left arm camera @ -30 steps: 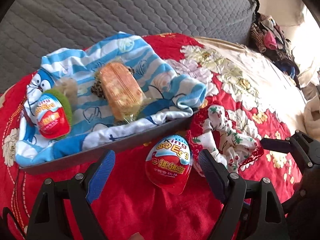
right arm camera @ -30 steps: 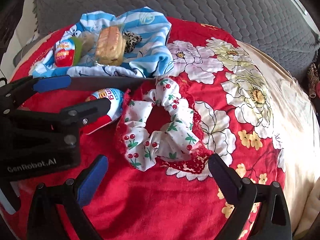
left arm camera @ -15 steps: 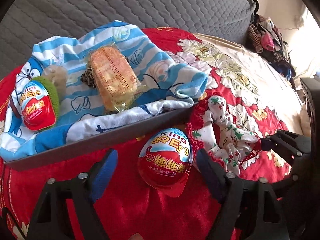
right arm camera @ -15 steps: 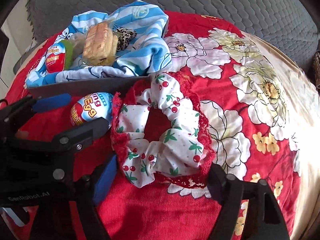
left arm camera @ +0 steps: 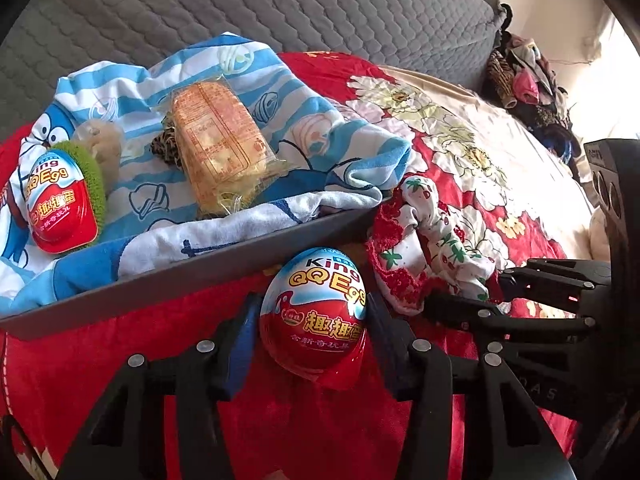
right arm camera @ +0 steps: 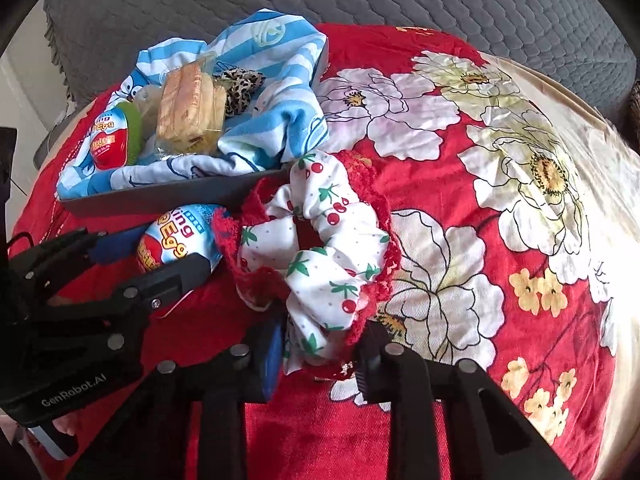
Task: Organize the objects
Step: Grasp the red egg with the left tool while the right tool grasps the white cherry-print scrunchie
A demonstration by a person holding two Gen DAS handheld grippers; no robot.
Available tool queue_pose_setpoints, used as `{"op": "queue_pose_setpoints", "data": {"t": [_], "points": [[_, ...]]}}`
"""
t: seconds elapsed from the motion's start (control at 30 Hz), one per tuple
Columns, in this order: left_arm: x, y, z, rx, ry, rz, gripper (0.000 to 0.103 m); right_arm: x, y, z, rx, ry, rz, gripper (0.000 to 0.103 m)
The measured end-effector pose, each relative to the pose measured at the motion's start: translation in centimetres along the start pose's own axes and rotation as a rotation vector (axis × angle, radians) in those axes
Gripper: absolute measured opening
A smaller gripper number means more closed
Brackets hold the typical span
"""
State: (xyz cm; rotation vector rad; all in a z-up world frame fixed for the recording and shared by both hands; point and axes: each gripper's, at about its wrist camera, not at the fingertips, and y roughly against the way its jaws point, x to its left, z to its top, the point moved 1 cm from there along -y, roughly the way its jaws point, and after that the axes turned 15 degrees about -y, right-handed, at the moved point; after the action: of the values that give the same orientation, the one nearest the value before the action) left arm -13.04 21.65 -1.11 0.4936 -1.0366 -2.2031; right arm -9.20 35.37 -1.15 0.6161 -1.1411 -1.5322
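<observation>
My left gripper (left arm camera: 312,332) is shut on a red and blue toy egg (left arm camera: 314,312) that lies on the red bedspread just in front of a grey tray (left arm camera: 200,276). My right gripper (right arm camera: 320,344) is shut on the near edge of a white cherry-print scrunchie with red lace (right arm camera: 320,248), to the right of the egg (right arm camera: 176,240). The tray (right arm camera: 168,196) holds a blue striped cloth (left arm camera: 248,76), a second toy egg (left arm camera: 58,204), a wrapped snack (left arm camera: 216,140) and a leopard-print scrunchie (right arm camera: 240,88).
A grey quilted sofa back (left arm camera: 240,0) rises behind the tray. The floral bedspread (right arm camera: 500,160) stretches to the right. A heap of clothes (left arm camera: 528,80) lies at the far right.
Both grippers moved forward and closed: the left onto the toy egg, the right onto the cherry scrunchie, bunching its near edge.
</observation>
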Motion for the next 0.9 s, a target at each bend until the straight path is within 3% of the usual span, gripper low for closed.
{"op": "queue_pose_setpoints", "data": {"t": [0.47,0.9], "points": [[-0.1,1.0,-0.5,-0.017,0.006,0.005,0.053,-0.3,1.6,0.2,-0.006,-0.043,0.082,0.021],[0.5,5.7,-1.2,-0.064,0.013,0.052,0.053,1.3,5.2,-0.1,-0.069,-0.003,0.139,0.02]]}}
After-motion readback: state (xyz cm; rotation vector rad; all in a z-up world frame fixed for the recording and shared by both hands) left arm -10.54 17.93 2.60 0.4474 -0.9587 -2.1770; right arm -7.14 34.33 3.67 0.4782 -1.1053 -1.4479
